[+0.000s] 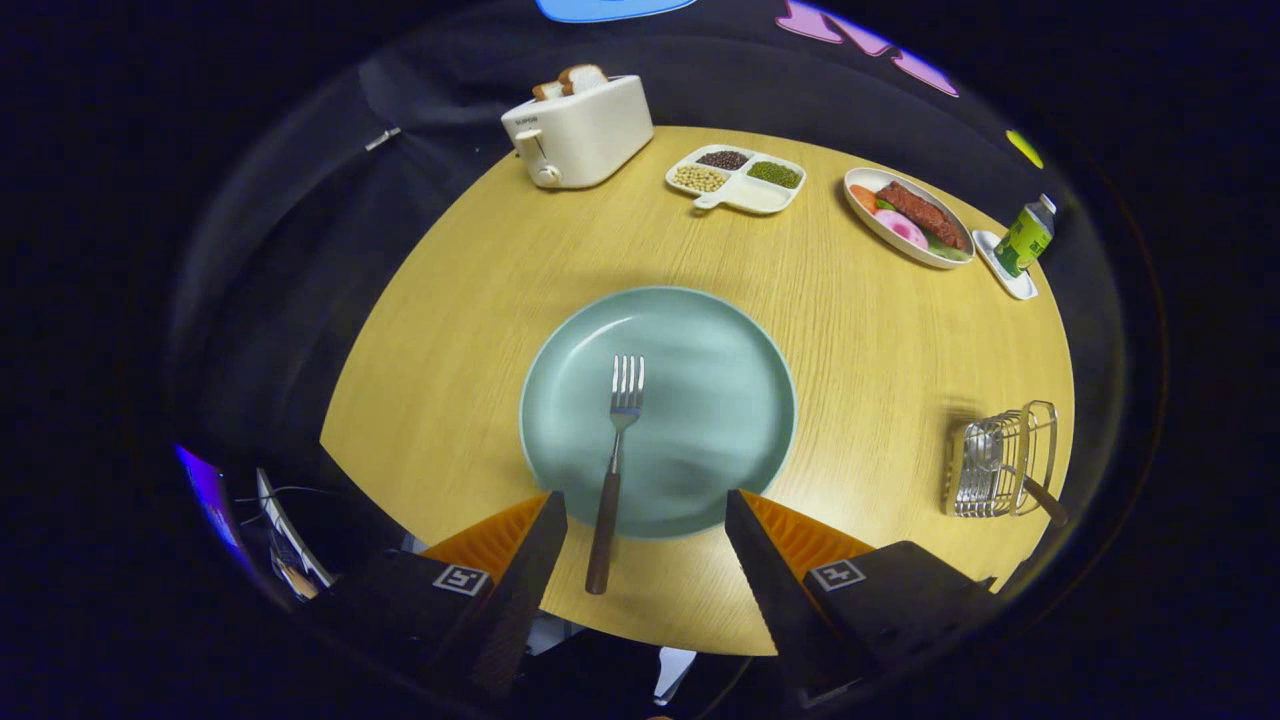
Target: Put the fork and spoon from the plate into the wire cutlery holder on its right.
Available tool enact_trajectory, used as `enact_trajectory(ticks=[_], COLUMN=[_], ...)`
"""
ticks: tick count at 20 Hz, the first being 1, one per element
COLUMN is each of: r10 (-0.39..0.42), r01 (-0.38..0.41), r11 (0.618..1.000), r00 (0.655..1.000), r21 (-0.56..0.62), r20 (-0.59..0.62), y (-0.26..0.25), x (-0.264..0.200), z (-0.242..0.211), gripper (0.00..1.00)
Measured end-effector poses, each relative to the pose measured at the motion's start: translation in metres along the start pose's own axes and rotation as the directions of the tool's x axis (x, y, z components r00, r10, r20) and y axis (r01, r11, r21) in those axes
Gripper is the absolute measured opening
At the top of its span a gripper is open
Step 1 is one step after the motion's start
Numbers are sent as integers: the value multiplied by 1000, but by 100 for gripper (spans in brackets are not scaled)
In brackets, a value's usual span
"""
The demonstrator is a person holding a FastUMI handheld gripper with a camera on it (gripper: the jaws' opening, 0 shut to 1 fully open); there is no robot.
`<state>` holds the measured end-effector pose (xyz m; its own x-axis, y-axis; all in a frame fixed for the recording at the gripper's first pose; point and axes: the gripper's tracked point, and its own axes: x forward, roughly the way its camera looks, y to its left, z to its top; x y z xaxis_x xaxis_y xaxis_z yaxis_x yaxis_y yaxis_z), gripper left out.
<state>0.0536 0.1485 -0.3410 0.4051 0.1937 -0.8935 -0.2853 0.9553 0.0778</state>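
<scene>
Gripper (pixel 645 520): wide open, empty, straddling the fork (pixel 617 460) handle. Fork: on teal plate (pixel 720 400), handle overhanging table (pixel 480 300). Wire cutlery holder (pixel 1000 462): right, spoon apparently inside. Risk: thin handle slipping or pivoting when pinched.

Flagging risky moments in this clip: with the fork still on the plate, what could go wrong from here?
The claw is open, its fingers either side of the fork handle, which overhangs the plate rim. Closing on that thin handle could tip the fork or let it slip.

The wire cutlery holder sits near the table edge and apparently already holds a utensil; inserting the fork might snag the wires or nudge it outward.
</scene>
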Motion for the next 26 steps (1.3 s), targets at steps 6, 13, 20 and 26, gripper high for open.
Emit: enact_trajectory(ticks=[6, 13, 20, 26], r10=[-33, -72, -80, -41], r01=[33, 72, 75, 36], r11=[999, 997, 997, 999], r00=[997, 990, 977, 975], r21=[1, -7, -34, -29], r20=[-65, -118, -195, -219], y=[7, 3, -3, -3], x=[36, 53, 60, 65], z=[-7, -12, -29, -25], gripper=[100, 95, 60, 23])
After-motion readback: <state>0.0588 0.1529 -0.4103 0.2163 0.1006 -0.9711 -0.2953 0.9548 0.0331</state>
